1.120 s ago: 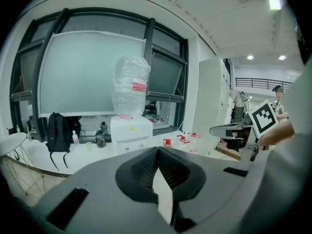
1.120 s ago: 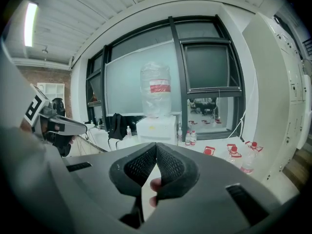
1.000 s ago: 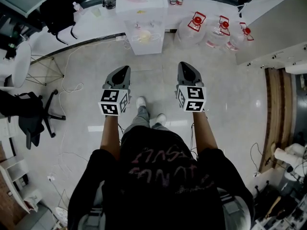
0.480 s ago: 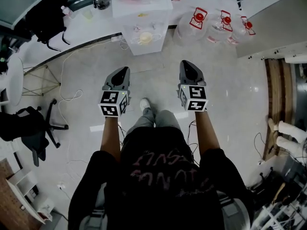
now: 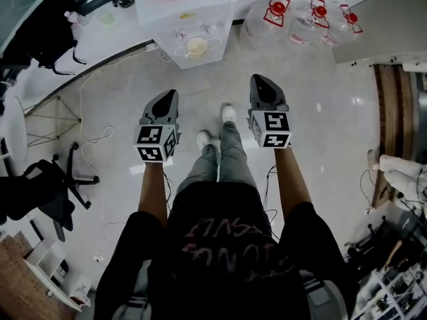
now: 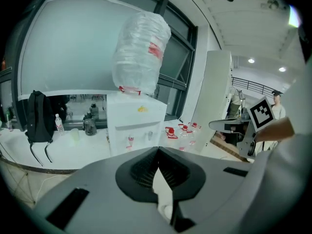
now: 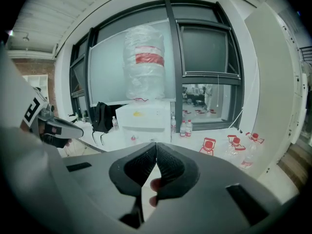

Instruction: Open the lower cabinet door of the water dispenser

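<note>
A: How do the grippers stand?

B: The left gripper [image 6: 157,149] and the right gripper [image 7: 156,144] each have their jaws pressed together with nothing between them. They are held side by side over the floor [image 5: 320,112].

A: And the water dispenser?

B: The water dispenser [image 5: 190,25] stands ahead, well apart from both, with a wrapped bottle [image 6: 140,52] on top. Its lower cabinet door is hidden in every view.

A: How will the door handle?

B: Probably as a light, stiff, hinged panel with a smooth, slippery face. I'd part one gripper's jaws, take the free edge or a handle recess, and pull gently. The bottle likely makes the unit top-heavy.
</note>
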### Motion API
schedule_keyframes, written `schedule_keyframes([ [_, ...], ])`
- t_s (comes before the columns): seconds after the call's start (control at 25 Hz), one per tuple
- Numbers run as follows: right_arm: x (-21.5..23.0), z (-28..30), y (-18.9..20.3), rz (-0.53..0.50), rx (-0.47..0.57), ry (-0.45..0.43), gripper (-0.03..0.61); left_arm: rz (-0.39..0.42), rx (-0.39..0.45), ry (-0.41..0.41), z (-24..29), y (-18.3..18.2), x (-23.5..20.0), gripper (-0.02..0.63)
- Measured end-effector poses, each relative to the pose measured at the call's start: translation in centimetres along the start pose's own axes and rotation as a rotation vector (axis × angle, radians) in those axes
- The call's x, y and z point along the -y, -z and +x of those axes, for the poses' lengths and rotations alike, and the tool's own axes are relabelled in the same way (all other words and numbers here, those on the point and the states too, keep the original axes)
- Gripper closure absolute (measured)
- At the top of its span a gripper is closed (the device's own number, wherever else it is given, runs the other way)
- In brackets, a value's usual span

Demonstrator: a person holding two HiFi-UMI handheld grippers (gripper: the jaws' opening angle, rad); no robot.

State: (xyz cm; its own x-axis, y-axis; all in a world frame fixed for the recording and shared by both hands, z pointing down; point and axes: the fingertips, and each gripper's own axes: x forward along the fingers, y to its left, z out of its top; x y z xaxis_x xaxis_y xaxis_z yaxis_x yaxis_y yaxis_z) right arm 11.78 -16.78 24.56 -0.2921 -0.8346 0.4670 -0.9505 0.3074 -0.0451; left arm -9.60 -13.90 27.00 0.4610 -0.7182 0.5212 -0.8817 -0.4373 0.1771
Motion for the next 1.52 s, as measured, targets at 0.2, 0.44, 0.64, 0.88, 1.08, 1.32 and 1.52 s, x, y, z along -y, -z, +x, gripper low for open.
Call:
schedule_keyframes([
  [0.2,2.1,4.0,1.6,0.006,-0.011,-0.006,0.565,0.002,-0.022,-0.003,4.2,1.3,-0.9,0.601],
  [0.44,4.0,8.7,4.7,0.007,-0.026,-0.017,0.563,-0.031,-0.034,-0.044,8.7,4.4,-2.9,0.601],
  [0.64,4.9,12.2,7.6,0.018,-0.032,-0.026,0.563,-0.047,-0.036,-0.068,12.0,7.0,-4.7,0.601],
  [0.88,6.1,16.4,11.7,0.018,-0.033,-0.036,0.563,-0.049,-0.025,-0.084,16.3,10.1,-6.5,0.601],
  [1.08,6.1,19.7,15.2,0.016,-0.041,-0.053,0.563,-0.059,-0.024,-0.098,19.1,13.2,-8.0,0.601],
  [1.32,6.4,23.1,19.2,0.013,-0.037,-0.07,0.561,-0.066,-0.014,-0.116,22.2,17.0,-9.6,0.601],
  [1.52,6.8,25.8,22.2,0.003,-0.03,-0.075,0.561,-0.065,-0.007,-0.125,24.8,19.9,-11.1,0.601],
])
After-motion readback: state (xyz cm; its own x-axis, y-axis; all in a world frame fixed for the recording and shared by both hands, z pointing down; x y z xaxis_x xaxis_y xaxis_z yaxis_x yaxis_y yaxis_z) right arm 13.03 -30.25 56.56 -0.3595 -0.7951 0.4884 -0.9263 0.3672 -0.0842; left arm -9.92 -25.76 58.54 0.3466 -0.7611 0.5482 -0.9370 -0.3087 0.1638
